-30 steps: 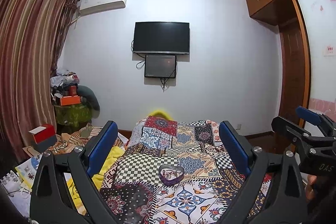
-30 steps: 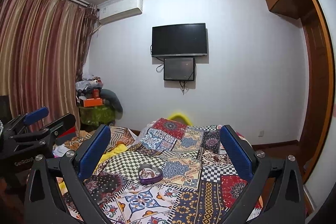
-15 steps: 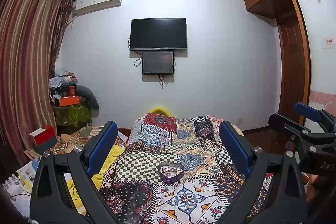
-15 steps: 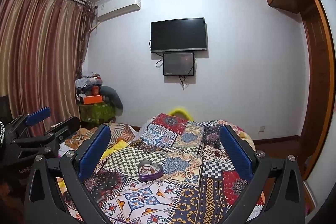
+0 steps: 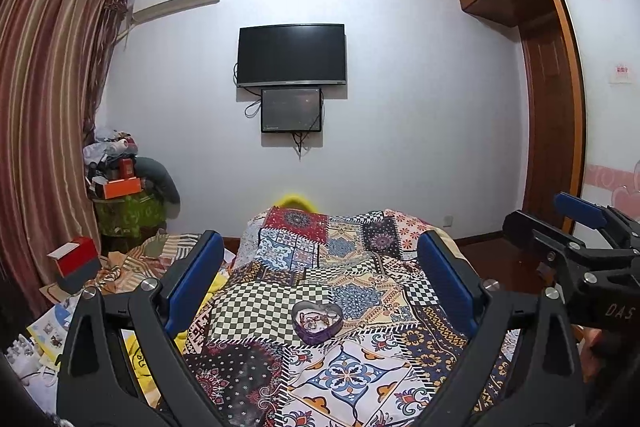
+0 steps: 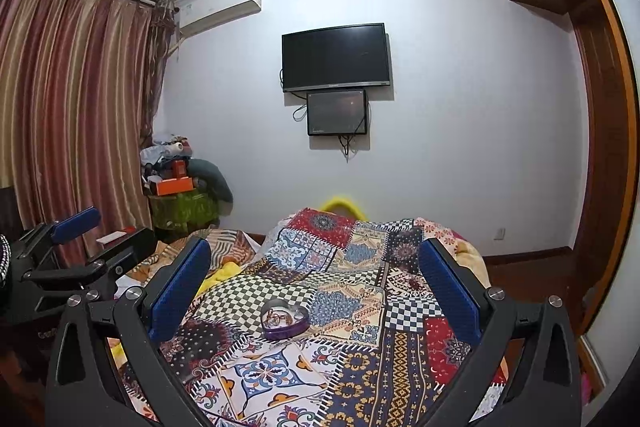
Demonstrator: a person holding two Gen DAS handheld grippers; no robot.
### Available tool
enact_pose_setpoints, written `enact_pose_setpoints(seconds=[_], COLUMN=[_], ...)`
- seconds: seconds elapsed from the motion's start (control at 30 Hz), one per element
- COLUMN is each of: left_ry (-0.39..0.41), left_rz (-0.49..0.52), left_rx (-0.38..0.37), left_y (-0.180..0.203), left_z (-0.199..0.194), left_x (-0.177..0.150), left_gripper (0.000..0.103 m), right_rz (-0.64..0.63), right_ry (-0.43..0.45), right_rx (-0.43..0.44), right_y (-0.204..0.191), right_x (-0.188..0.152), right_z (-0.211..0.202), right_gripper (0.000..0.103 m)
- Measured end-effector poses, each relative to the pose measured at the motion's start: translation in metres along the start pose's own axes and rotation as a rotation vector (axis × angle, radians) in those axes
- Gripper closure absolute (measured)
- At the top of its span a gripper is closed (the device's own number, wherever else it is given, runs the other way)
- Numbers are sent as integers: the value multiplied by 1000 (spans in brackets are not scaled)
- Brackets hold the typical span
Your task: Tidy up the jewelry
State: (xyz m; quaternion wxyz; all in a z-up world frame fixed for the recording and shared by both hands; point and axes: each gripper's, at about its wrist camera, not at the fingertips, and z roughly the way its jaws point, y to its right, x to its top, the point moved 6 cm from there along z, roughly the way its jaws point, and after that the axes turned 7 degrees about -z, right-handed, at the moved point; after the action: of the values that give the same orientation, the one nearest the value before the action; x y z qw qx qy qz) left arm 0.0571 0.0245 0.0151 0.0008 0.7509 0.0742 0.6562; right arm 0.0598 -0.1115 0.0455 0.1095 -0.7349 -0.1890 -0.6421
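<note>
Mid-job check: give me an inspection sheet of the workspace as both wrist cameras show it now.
Surface: patchwork quilt on a bed, rumpled at the far end.
Job's things: heart-shaped purple box, open, jewelry inside; pieces too small to tell.
Clutter: red box, papers, piled corner stand.
Grippers: left gripper open, empty; right gripper open, empty; both short of the box.
Cables: wires hang below the wall screens.
Surroundings: striped curtains, air conditioner, wooden wardrobe.

Purple heart-shaped box (image 5: 317, 322) on multicoloured patchwork quilt (image 5: 352, 371); blue-padded black claws
</note>
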Motion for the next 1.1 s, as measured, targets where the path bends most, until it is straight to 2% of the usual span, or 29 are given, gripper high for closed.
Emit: enact_pose_setpoints(seconds=[1.1], left_ry=[-35], left_rz=[-35], left_rx=[-34], left_y=[-3], left_z=[13], left_x=[-7], left_gripper=[5], right_rz=[38], right_ry=[-28], right_rx=[-1], right_y=[10], right_x=[-4], right_z=[9], right_gripper=[0])
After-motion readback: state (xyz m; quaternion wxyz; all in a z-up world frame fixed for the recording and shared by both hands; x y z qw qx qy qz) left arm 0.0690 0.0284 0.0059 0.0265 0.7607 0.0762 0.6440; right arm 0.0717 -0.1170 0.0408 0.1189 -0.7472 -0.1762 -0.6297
